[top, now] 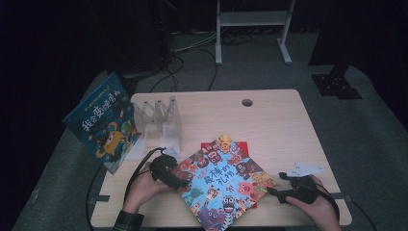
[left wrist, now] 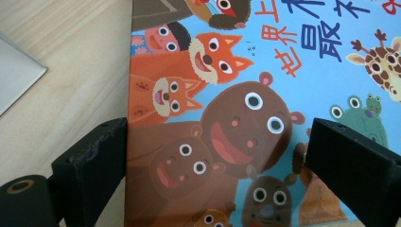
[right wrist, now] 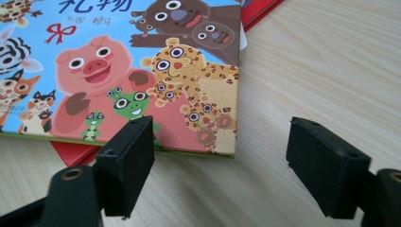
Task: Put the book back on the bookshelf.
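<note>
So the animal picture book (top: 222,182) is lying flat near the front edge of the counter (top: 274,120), turned at an angle, sitting on top of a red book (top: 244,144) that pokes out underneath. The left gripper (top: 179,182) is at the book's left edge with its jaws wide apart, hovering over the cover, one jaw out past the spine edge and one over the brown bears. The right gripper (top: 275,188) sits just off the book's right corner, jaws also spread, nothing in them, bare wood between them.

What I'd worry about: the cover is thin and flat on the stack, so if either side tries to pinch the edge it could just skid the book across the red one, or grab both books together. Also the left one could catch only the cover and flop it open. The clear book stand (top: 163,120) with the blue book (top: 103,120) leaning beside it is close, so a sloppy lift might knock it.
</note>
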The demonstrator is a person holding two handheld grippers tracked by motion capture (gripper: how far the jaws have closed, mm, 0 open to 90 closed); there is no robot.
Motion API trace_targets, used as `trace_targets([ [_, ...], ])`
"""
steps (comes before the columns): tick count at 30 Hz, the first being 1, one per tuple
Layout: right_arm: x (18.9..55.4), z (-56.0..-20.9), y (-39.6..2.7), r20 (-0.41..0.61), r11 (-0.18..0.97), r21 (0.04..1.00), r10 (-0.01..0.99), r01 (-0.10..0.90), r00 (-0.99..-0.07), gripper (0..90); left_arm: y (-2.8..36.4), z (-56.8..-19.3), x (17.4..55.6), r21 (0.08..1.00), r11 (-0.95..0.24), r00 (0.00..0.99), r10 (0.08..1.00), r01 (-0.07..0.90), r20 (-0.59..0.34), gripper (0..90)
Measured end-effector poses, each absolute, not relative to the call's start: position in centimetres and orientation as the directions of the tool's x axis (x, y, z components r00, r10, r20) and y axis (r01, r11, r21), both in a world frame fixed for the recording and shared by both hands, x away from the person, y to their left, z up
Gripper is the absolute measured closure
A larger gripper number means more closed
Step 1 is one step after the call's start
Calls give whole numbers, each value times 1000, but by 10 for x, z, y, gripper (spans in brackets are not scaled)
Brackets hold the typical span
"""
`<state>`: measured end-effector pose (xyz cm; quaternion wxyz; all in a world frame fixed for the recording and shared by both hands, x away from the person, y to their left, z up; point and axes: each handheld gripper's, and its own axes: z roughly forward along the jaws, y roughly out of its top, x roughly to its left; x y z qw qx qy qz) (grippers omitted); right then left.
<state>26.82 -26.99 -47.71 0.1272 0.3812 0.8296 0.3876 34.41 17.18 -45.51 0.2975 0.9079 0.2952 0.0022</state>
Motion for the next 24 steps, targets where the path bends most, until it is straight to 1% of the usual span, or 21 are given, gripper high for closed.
trace_targets([
  [5,270,-478,-270,99,405,734,730,545,-676,226,174,-456,345,537,-647,824,534,541,-186,68],
  [11,274,-478,-267,93,405,736,734,543,-673,235,178,-456,345,532,-642,818,541,551,-195,68],
  [24,300,-476,-248,75,424,734,726,531,-684,235,196,-456,347,528,-614,789,581,587,-200,70],
])
